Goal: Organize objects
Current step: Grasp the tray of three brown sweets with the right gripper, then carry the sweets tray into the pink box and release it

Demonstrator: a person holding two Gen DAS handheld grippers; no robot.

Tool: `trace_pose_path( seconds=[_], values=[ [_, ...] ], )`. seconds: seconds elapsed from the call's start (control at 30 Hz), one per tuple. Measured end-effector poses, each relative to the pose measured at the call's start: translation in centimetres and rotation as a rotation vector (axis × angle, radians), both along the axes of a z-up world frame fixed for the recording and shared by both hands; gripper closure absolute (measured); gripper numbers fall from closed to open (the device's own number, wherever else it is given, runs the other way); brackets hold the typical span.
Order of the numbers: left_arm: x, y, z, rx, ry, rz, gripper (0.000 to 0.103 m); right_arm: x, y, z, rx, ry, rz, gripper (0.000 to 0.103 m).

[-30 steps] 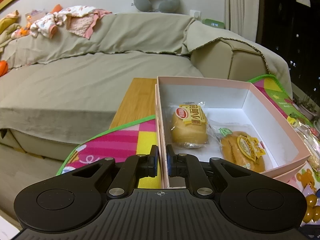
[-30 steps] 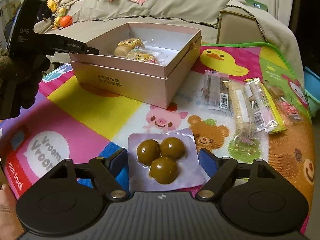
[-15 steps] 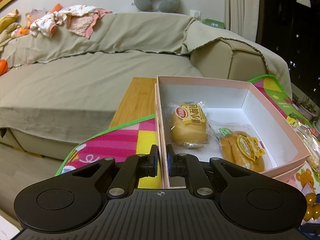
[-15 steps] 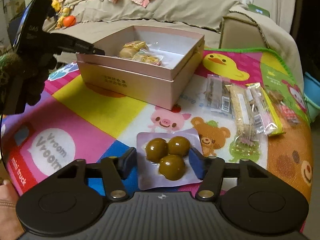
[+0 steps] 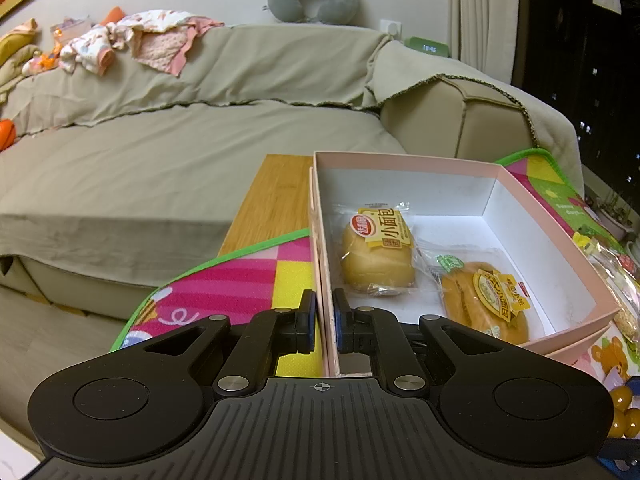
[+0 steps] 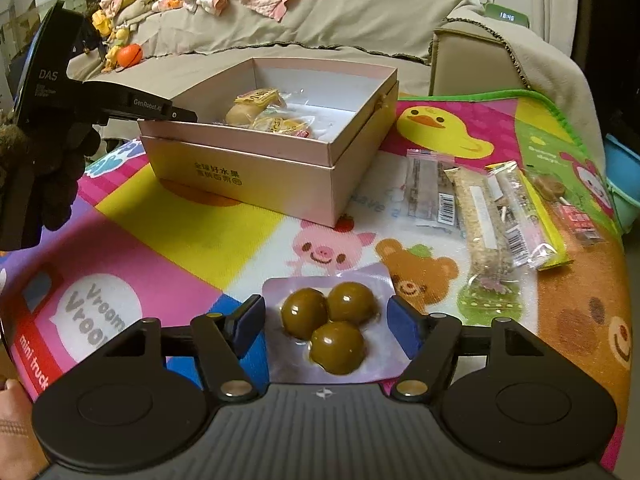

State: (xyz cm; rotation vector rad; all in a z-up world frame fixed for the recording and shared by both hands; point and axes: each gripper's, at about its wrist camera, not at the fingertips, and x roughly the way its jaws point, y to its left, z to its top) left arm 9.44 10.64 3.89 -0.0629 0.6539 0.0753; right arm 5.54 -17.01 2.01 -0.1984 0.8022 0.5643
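A pink box (image 6: 280, 168) stands open on the colourful play mat (image 6: 192, 232); it also shows in the left wrist view (image 5: 400, 160). It holds two wrapped buns (image 5: 376, 252) (image 5: 484, 300). My left gripper (image 5: 324, 316) is shut on the box's left wall. My right gripper (image 6: 324, 320) is shut on a clear pack of three brown balls (image 6: 328, 328), its pads against the pack's two sides, held just above the mat. The pack also shows at the right edge of the left wrist view (image 5: 622, 408).
Several wrapped snack bars (image 6: 484, 220) lie on the mat right of the box. A beige sofa (image 5: 180, 140) with clothes (image 5: 140, 44) runs behind the table. The wooden table edge (image 5: 276, 196) shows left of the box.
My right gripper has closed on the pack of brown balls and lifted it slightly. My left gripper has stayed on the box wall.
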Motion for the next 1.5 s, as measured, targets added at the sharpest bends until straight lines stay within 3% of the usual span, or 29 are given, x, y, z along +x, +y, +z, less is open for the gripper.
trace_pose_path(
  seconds=[0.1, 0.13, 0.3, 0.47, 0.5, 0.53, 0.57, 0.73, 0.87, 0.97, 1.03, 1.07, 1.27, 1.5],
  values=[
    [0.0, 0.0, 0.0, 0.0, 0.0, 0.001, 0.092, -0.2, 0.3, 0.2, -0.008, -0.012, 0.012, 0.041],
    [0.0, 0.0, 0.0, 0.0, 0.0, 0.001, 0.092, -0.3, 0.3, 0.3, -0.021, -0.017, 0.017, 0.049],
    [0.0, 0.0, 0.0, 0.002, 0.001, 0.0, 0.092, -1.1, -0.1, 1.2, -0.052, -0.03, 0.03, 0.049],
    [0.4, -0.2, -0.2, 0.006, 0.005, 0.006, 0.093, -1.0, -0.6, 4.3, -0.052, -0.093, 0.02, 0.054],
    [0.5, -0.3, -0.2, 0.011, 0.006, 0.005, 0.093, -0.8, -0.6, 5.2, -0.045, -0.111, 0.016, 0.06],
    [0.6, -0.5, -0.2, 0.018, 0.009, 0.005, 0.093, -0.5, -0.6, 6.3, -0.037, -0.134, 0.012, 0.078],
    [0.6, -0.5, -0.2, 0.021, 0.011, 0.006, 0.093, -0.1, -0.4, 7.5, -0.03, -0.156, 0.006, 0.082],
    [0.6, -0.5, -0.3, 0.004, 0.012, -0.001, 0.093, 2.0, 1.2, 12.0, 0.029, -0.243, 0.024, 0.082],
    [0.7, -0.3, -0.2, -0.002, 0.011, -0.004, 0.092, 2.6, 2.1, 11.3, 0.006, -0.209, 0.042, 0.082],
    [0.7, -0.2, -0.2, -0.004, 0.01, -0.007, 0.092, 2.5, 1.9, 9.4, -0.013, -0.162, 0.036, 0.069],
    [0.7, -0.1, -0.2, -0.007, 0.01, -0.008, 0.092, 2.2, 1.4, 8.0, -0.027, -0.143, 0.022, 0.026],
    [0.6, -0.2, -0.1, -0.008, 0.01, -0.009, 0.092, 1.9, 1.2, 7.3, -0.036, -0.142, 0.017, 0.02],
    [0.7, -0.1, -0.1, -0.006, 0.011, -0.008, 0.092, 1.2, 1.4, 3.5, -0.099, -0.114, 0.04, 0.018],
    [0.6, -0.1, -0.1, -0.004, 0.012, -0.007, 0.093, 4.0, 2.2, 1.1, -0.12, -0.138, 0.023, 0.016]
  ],
)
